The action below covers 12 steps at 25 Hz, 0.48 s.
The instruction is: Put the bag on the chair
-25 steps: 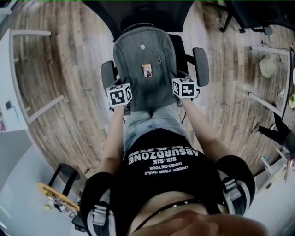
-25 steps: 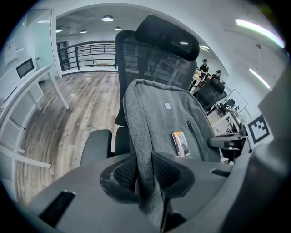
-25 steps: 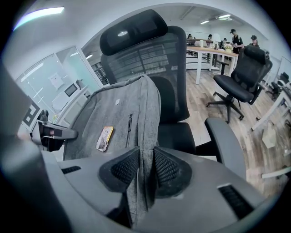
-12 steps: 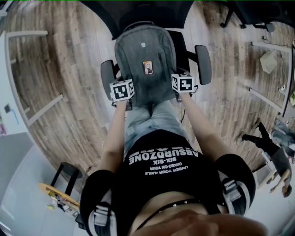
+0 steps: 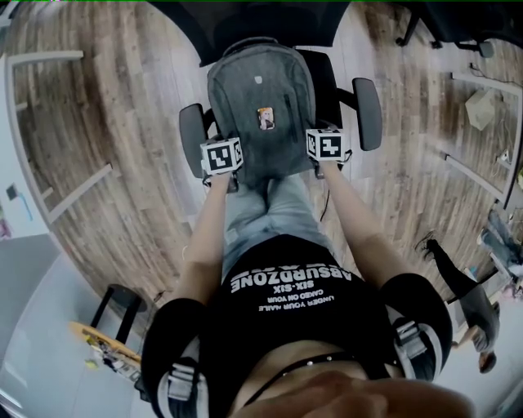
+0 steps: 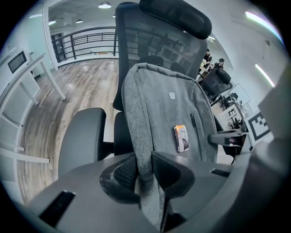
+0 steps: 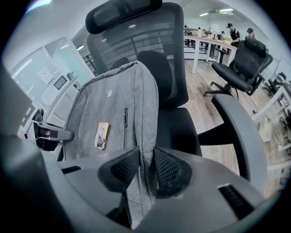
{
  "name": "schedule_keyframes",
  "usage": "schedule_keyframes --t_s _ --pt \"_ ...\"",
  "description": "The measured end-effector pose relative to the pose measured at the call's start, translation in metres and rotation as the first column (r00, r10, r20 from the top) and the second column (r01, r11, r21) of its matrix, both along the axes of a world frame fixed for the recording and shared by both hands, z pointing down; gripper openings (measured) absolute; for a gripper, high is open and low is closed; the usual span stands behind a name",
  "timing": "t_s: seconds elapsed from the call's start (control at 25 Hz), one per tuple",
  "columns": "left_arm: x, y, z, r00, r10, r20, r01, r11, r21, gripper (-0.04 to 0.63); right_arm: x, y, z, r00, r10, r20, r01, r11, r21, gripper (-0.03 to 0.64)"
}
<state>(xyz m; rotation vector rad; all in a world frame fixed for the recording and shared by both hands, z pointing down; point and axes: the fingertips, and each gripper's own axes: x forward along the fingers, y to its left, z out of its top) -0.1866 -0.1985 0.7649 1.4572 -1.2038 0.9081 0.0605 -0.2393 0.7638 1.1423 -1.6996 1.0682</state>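
Note:
A grey backpack (image 5: pixel 261 106) stands upright on the seat of a black office chair (image 5: pixel 369 110), leaning toward its mesh backrest. A small orange tag (image 5: pixel 265 119) sits on its front. My left gripper (image 5: pixel 222 159) is shut on the bag's lower left edge; in the left gripper view the grey fabric (image 6: pixel 144 164) is pinched between the ribbed pads (image 6: pixel 125 172). My right gripper (image 5: pixel 327 148) is shut on the lower right edge, with the fabric (image 7: pixel 142 168) squeezed between its pads (image 7: pixel 167 170). The chair's headrest (image 6: pixel 175 13) rises above the bag.
The chair's armrests (image 5: pixel 192 131) flank the bag on both sides. White table frames (image 5: pixel 57 122) stand on the wooden floor at left, more frames (image 5: pixel 482 171) at right. Another black chair (image 7: pixel 241 63) and desks with people are behind. A black stool (image 5: pixel 114 310) is near my left side.
Both grippers have pushed the bag slightly further away onto the chair seat. The bag now sits a little higher in the head view. A person at right has shifted.

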Motion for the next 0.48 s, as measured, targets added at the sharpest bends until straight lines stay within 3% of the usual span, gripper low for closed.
schedule_keyframes --t_s 0.48 --pt "0.007 0.006 0.036 1.0 0.02 0.018 -0.019 0.998 -0.057 0.087 0.005 0.002 0.036 0.999 -0.024 -0.031 0.023 0.999 -0.03 0.104"
